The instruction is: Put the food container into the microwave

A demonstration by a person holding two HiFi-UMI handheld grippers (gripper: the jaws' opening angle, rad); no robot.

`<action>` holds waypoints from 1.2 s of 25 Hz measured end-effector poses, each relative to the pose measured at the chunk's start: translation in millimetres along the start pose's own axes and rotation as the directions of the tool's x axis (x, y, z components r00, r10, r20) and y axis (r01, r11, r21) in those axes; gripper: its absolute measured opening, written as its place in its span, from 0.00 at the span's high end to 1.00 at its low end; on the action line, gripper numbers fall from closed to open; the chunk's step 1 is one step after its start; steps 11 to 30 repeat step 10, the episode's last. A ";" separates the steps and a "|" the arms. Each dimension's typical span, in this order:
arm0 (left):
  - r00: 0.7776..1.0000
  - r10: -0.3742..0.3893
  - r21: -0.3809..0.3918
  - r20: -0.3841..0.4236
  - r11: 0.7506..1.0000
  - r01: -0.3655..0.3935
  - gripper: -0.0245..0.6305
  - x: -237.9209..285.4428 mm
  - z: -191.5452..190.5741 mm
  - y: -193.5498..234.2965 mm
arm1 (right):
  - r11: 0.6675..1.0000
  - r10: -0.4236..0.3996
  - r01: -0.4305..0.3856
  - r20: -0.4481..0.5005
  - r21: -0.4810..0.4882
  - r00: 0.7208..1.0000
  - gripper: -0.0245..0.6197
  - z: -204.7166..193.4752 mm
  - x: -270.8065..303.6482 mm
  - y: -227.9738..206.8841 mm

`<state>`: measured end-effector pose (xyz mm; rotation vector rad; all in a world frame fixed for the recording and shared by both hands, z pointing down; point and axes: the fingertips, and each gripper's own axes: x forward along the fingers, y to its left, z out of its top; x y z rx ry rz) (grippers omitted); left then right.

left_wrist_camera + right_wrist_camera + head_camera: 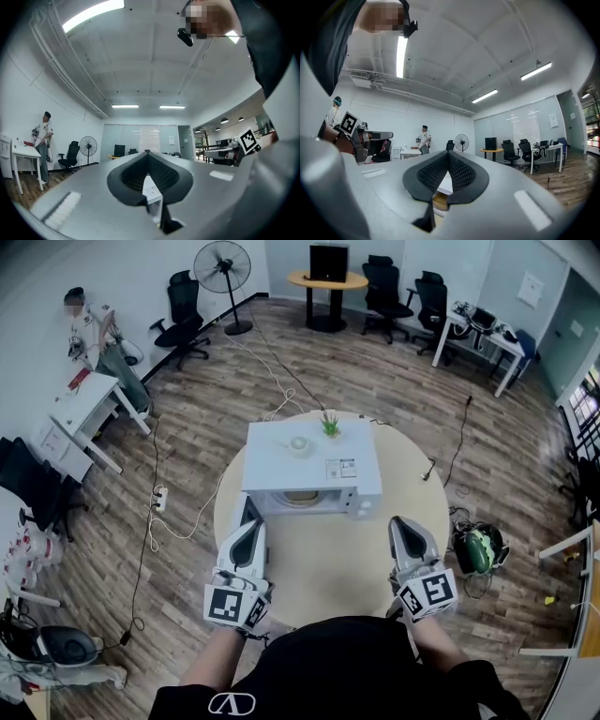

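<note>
Round table (328, 577) bearing one microwave (314, 465), door hanging open. One food container (300, 496) sitting inside cavity, ahead of and well apart from both jaws. Left gripper (248, 531), right gripper (405, 524) hovering, both clenching empty.

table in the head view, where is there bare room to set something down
The widest bare patch of the table lies in front of the microwave, between the left gripper and the right gripper. A narrower strip runs to the microwave's right. Crowded: the microwave's top, with a bowl and a plant at its rear edge.
</note>
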<state>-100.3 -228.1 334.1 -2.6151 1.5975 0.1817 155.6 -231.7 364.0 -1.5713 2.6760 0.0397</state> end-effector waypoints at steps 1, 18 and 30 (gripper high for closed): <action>1.000 0.000 0.002 -0.001 1.000 0.000 0.96 0.5 -0.3 -0.2 | 1.000 0.002 -0.002 0.002 0.000 1.000 0.95 -0.1 0.8 0.1; 1.000 0.009 0.016 -0.011 1.000 -0.009 0.96 6.9 -3.5 -3.8 | 1.000 0.011 -0.011 0.009 0.002 1.000 0.95 -3.0 5.6 -7.1; 1.000 0.009 0.016 -0.011 1.000 -0.009 0.96 6.9 -3.5 -3.8 | 1.000 0.011 -0.011 0.009 0.002 1.000 0.95 -3.0 5.6 -7.1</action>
